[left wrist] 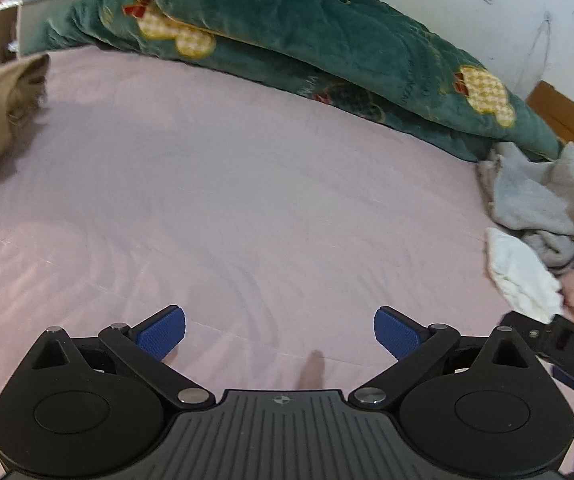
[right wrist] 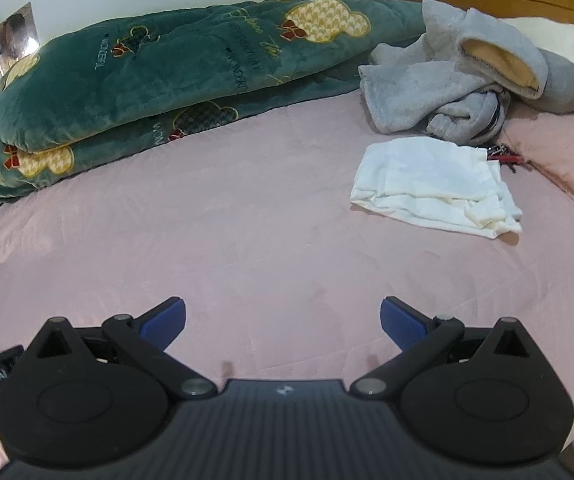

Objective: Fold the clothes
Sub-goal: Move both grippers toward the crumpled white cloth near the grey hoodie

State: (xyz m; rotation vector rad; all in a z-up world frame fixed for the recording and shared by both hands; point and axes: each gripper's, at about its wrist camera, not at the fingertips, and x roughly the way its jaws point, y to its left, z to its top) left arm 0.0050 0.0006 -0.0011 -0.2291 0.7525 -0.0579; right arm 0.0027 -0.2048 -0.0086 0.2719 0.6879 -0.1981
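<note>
Left tongs (left wrist: 279, 330) wide, empty | right tongs (right wrist: 283, 320) wide, empty | white garment (right wrist: 435, 186) folded-looking on pink bed (right wrist: 247, 240), just beside crumpled grey fleece robe (right wrist: 447, 76) | risk: a pinch snags the sheet or disturbs the white folds.

Left gripper (left wrist: 280, 333): body was matte black, ribbed grey centre plate with small round cross-mark emblem. Two black link arms, silver pivot pins at joints. Round black housings either side, triangular cut-outs above. Fingers (left wrist: 161, 334) carried blue textured pads.

Right gripper (right wrist: 283, 322): same build; black shell, ribbed dark centre plate, small emblem, silver pins, triangular cut-outs, blue textured pads (right wrist: 403, 329). In left wrist view, its black side showed raised grey letters "DAS", partly cut off.
</note>
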